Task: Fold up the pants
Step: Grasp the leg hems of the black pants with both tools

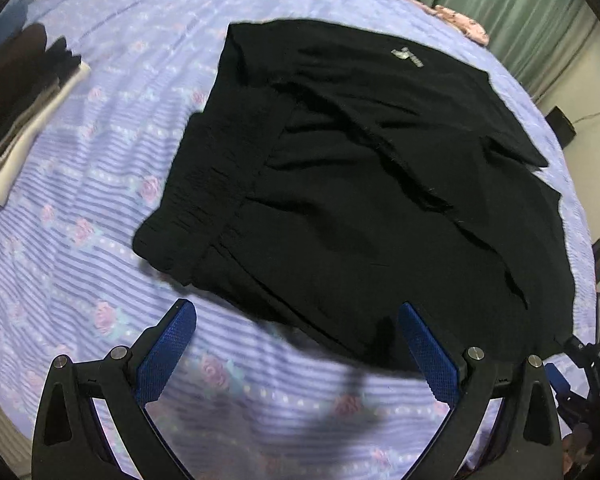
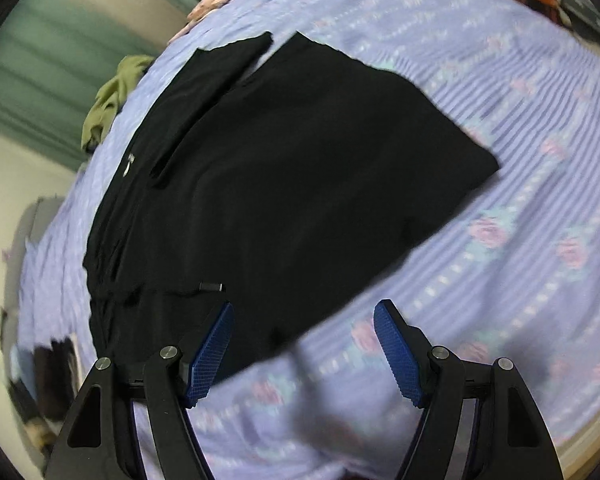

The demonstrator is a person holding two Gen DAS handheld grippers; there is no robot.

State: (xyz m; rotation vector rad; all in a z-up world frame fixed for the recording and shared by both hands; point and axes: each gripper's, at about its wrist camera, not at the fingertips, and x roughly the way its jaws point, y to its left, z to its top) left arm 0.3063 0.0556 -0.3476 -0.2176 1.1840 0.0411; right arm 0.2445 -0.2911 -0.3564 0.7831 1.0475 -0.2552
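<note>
On bedsheet (image 1: 100, 168) | black pants (image 1: 360, 184) | small grey logo (image 1: 406, 56), unreadable

Left hand-held gripper (image 1: 296, 316) and right hand-held gripper (image 2: 304, 316) gape wide, angled downward.

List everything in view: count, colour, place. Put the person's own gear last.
pants: one, black, spread flat mid-bed, small pale logo near the far edge
bedsheet: one, lilac striped with pink roses, covering the bed
folded clothes stack: one pile, dark and white, on the bed left of the pants
green garment: one, olive, crumpled at the bed's far edge
curtain: teal-green, behind the bed
left gripper: black, blue pads, jaws open above the pants' near edge
right gripper: black, blue pads, jaws open over the pants' near edge
</note>
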